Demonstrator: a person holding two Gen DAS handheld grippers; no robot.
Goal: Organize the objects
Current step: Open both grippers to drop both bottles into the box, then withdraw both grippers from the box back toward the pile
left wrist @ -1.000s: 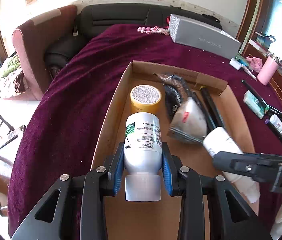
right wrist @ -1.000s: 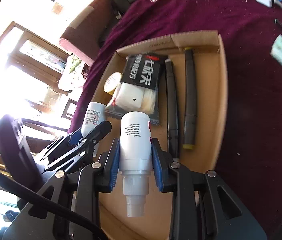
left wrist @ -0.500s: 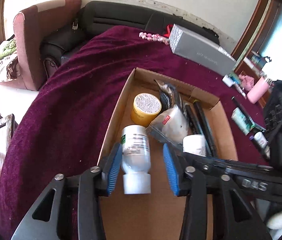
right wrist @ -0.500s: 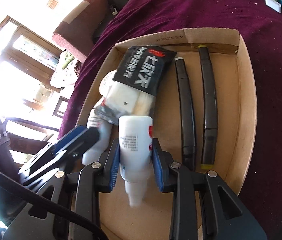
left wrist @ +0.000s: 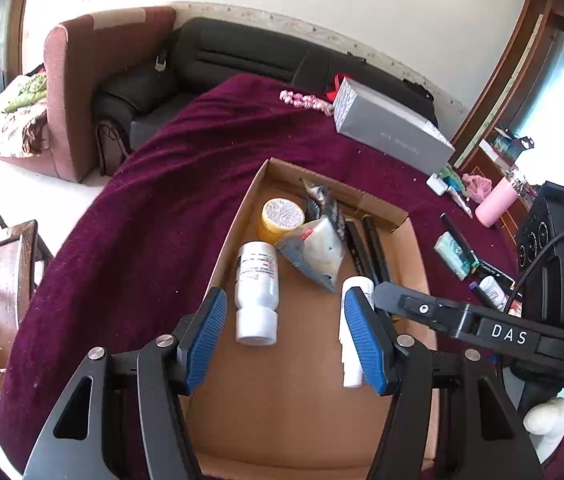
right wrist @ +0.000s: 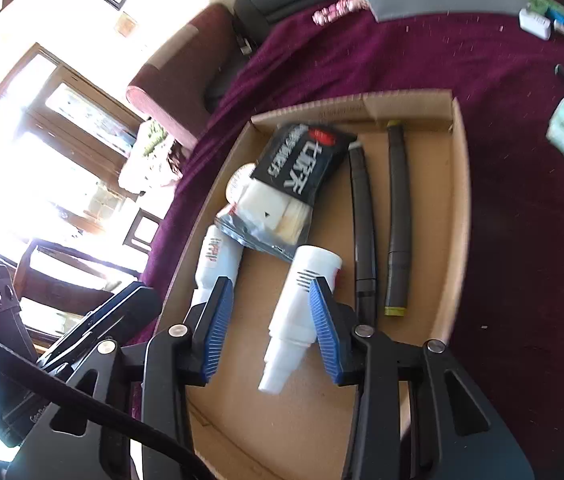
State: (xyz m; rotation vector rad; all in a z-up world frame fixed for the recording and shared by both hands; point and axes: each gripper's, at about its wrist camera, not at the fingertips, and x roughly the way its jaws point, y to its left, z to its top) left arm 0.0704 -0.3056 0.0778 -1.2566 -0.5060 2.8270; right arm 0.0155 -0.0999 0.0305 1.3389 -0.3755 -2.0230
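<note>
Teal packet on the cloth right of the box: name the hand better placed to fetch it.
Right, probably. The teal packet lies outside the box on the side where the right gripper works. The left gripper is over the opposite side. Both jaws are opening, holding nothing.

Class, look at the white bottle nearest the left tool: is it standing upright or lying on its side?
Lying on its side. The white bottle rests lengthwise on the cardboard box floor, cap toward the camera.

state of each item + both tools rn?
Left tool: opening, nothing gripped.
Right tool: opening, spray bottle between pads, released.
Pill bottle: lying in box, capped.
Spray bottle: lying in box.
Yellow jar: upright, lidded.
Two markers: lying side by side.
Box: open.
</note>
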